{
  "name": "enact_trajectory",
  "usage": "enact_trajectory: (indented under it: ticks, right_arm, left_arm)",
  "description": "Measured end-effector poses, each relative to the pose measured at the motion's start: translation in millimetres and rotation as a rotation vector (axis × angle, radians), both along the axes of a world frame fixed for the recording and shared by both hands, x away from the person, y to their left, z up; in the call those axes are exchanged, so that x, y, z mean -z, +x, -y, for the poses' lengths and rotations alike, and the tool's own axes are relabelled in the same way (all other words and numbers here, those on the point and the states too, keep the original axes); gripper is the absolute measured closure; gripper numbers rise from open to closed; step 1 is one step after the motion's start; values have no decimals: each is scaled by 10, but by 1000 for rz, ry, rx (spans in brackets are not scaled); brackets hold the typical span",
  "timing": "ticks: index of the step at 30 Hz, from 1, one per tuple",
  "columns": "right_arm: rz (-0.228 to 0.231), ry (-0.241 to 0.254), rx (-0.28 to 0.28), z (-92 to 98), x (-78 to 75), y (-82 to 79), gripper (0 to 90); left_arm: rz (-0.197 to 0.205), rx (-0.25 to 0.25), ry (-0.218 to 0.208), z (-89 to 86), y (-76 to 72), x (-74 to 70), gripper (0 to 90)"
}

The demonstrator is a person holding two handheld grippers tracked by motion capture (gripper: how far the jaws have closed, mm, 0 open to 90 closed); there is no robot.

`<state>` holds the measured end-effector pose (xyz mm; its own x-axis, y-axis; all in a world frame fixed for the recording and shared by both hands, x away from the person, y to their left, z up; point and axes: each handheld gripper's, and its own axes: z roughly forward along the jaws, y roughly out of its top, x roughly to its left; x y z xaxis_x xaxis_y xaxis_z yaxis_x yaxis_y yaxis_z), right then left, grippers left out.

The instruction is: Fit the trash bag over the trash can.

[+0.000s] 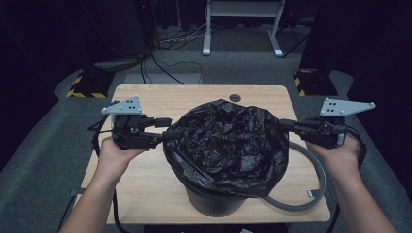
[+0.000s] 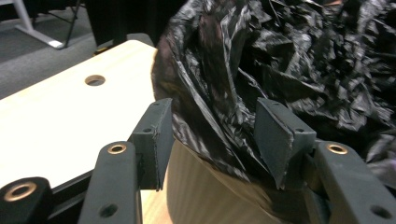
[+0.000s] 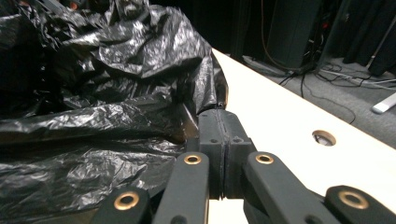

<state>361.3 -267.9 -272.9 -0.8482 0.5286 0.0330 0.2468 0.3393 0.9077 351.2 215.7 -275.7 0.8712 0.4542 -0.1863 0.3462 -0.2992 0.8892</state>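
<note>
Two grippers flanked a black bin bag (image 1: 228, 141) draped over a dark bin (image 1: 214, 201) on the wooden counter (image 1: 145, 179) in the high view, the left gripper (image 1: 167, 130) at the bag's left edge, the right gripper (image 1: 282, 124) at its right.

From the left gripper view, the jaws stood partly open around a fold of bag, pads not yet pressing.

From the right gripper view, the jaws were shut tight at the bag's edge, seemingly pinching plastic. I judged the left should bite deeply into the rim fold before any pull, keeping both sides level.
</note>
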Motion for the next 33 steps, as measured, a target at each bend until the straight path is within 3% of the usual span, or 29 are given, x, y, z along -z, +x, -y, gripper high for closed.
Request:
enact_trajectory:
  ticks: [5, 12, 16, 21, 25, 29, 33]
  right_arm:
    - [-14, 14, -23, 38, 71, -107, 894]
    - [9, 43, -69, 24, 57, -286, 879]
    - [32, 35, -67, 37, 53, -339, 871]
    - [4, 63, -34, 127, 99, -270, 878]
    - [-8, 65, -47, 120, 139, -282, 876]
    - [8, 68, -69, 106, 120, -347, 872]
    - [5, 40, -84, 86, 136, -401, 870]
  left_arm:
    - [37, 34, -9, -39, -215, 9, 450]
    - [85, 65, -22, -113, -402, 23, 438]
    - [72, 33, -15, -176, -379, 54, 423]
    - [31, -11, -54, -260, -262, 74, 410]
    - [-6, 39, -42, -217, -244, 123, 455]
    - [5, 74, -37, -205, -306, 164, 566]
    - [12, 86, -33, -206, -364, 202, 570]
